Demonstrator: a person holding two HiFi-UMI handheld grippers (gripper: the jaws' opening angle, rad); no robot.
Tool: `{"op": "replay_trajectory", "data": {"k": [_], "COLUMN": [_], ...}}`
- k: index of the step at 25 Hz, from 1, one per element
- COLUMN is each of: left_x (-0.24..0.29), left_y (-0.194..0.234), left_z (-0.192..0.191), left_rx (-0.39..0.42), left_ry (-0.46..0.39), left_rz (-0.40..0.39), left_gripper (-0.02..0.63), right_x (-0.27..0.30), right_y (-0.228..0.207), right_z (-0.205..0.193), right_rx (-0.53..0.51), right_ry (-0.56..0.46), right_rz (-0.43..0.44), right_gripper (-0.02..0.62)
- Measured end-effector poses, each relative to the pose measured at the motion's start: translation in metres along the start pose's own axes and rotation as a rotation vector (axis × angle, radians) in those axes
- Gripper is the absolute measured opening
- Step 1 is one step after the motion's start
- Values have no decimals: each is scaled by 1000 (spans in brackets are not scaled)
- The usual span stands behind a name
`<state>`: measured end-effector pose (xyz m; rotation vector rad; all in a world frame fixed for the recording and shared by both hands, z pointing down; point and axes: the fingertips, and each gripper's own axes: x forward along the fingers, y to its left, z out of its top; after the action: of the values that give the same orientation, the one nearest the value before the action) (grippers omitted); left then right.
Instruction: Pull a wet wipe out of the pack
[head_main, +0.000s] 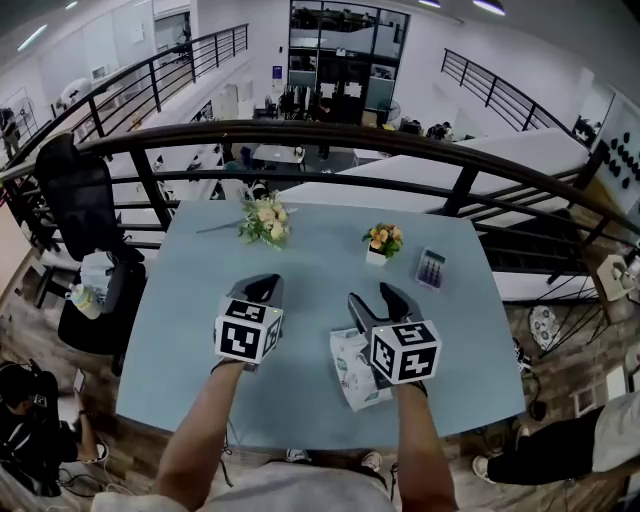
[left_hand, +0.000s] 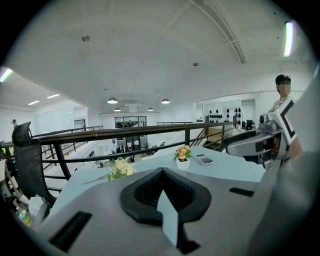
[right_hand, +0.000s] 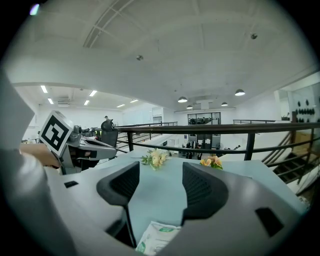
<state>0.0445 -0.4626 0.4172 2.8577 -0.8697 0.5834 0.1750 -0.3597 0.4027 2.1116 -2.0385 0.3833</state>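
Note:
The wet wipe pack (head_main: 350, 368), white with green print, lies flat on the light blue table (head_main: 190, 300) near its front edge. My right gripper (head_main: 375, 297) hovers just above and beyond the pack, open, with nothing between its jaws. In the right gripper view the pack (right_hand: 157, 239) shows low between the spread jaws of my right gripper (right_hand: 161, 167), nearer than the tips. My left gripper (head_main: 263, 287) is to the pack's left, apart from it. It is shut, tips meeting, holding nothing (left_hand: 161, 172). Each gripper view shows the other gripper off to the side.
A loose flower bouquet (head_main: 266, 220) lies at the table's far left. A small potted flower (head_main: 382, 243) and a calculator (head_main: 431, 268) stand far right. A black railing (head_main: 330, 135) runs behind the table, and a black chair (head_main: 85, 215) stands left.

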Motion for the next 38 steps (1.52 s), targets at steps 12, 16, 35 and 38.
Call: {"op": "replay_trajectory", "data": {"k": [12,16,35,38], "left_x": [13,17,19,14], "left_y": [-34,-51,-99,-103], "left_z": [8,13,10,2], "left_rx": [4,8,-11,-17], "left_ry": [18,22,13,21], "left_rz": [55,77,164,176], "left_gripper": [-9,-9,-6,-6], "right_x": [-12,-19,-40,-42], "right_y": [-36,-52,-76,-71], "right_z": [1,2,-15,-25], "right_rx": [0,-2,-35,-39], "right_ry": [-11,-16,6,25], "right_rz": [56,79,177,201], "right_gripper": [252,252,252,252]}}
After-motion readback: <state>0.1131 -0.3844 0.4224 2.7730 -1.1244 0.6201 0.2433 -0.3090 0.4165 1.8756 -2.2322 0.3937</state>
